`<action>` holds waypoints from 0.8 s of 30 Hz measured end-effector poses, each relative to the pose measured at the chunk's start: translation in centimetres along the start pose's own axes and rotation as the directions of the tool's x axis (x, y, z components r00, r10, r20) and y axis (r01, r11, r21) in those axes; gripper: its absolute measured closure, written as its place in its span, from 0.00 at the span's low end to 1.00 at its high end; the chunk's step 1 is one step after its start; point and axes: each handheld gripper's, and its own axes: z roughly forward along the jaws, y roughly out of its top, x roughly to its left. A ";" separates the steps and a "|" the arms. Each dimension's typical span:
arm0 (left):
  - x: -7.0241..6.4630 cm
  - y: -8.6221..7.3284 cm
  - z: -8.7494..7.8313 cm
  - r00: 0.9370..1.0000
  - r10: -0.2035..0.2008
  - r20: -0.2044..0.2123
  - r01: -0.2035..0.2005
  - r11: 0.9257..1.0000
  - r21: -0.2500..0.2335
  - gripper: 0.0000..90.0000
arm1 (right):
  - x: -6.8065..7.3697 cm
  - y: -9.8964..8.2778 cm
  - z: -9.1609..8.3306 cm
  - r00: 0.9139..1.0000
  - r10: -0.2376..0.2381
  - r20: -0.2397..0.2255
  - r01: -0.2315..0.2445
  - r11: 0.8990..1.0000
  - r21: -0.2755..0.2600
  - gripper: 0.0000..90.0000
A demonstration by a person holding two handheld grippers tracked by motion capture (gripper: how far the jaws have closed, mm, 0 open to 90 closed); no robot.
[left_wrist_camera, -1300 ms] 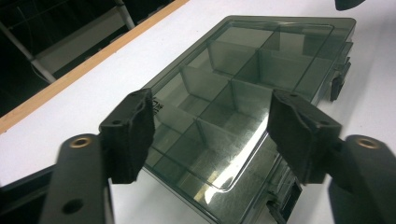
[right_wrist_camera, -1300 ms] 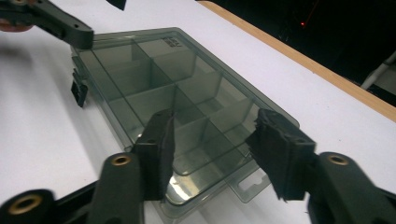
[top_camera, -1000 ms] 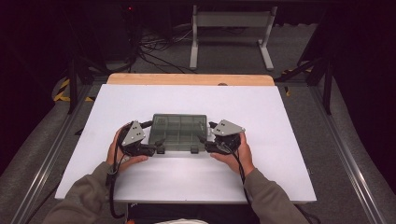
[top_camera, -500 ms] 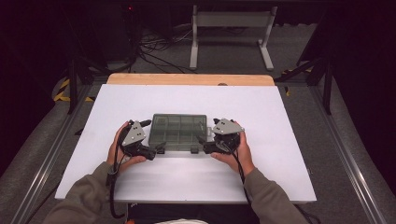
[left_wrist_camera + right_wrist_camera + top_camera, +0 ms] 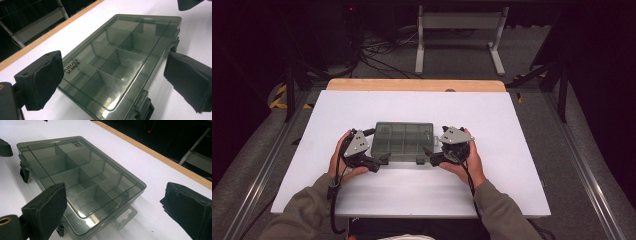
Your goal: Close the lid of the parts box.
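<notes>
Compartment box [image 5: 404, 140], smoky clear plastic with its lid down, lies flat on the white tabletop [image 5: 512, 130], nearer the front edge than the back. Left gripper [image 5: 381, 162] and right gripper [image 5: 430, 156] flank its short ends; both have just been opening, their jaws now spread and grasping nothing.

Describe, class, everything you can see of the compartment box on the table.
The compartment box is a flat, rectangular case of smoky translucent plastic, lying level on the white table with its lid shut. Through the lid, inner walls divide it into several compartments that look empty. Two latches sit on its near long edge, a hang tab juts from one short end, and faint lettering marks a lid corner. The left gripper and right gripper flank its near corners, fingers spread, not pressing it.
</notes>
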 end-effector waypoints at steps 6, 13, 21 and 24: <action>-0.1 0.1 -0.2 1.000 0.011 0.002 -0.011 1.000 -0.010 0.04 | 0.1 0.1 -0.2 1.000 -0.025 0.014 0.025 1.000 0.004 0.06; -0.1 0.2 -0.9 1.000 0.018 0.001 -0.018 1.000 -0.012 0.04 | 0.2 0.0 -0.8 0.999 -0.046 0.027 0.046 0.999 0.008 0.06; -0.3 0.0 -1.6 1.000 0.028 0.000 -0.028 1.000 -0.013 0.04 | 0.0 -0.2 -1.9 0.998 -0.050 0.036 0.051 0.999 -0.009 0.06; -0.7 -0.2 -1.9 0.999 0.032 0.002 -0.032 0.999 -0.010 0.05 | -0.1 -0.2 -2.1 0.998 -0.050 0.041 0.051 0.999 -0.012 0.06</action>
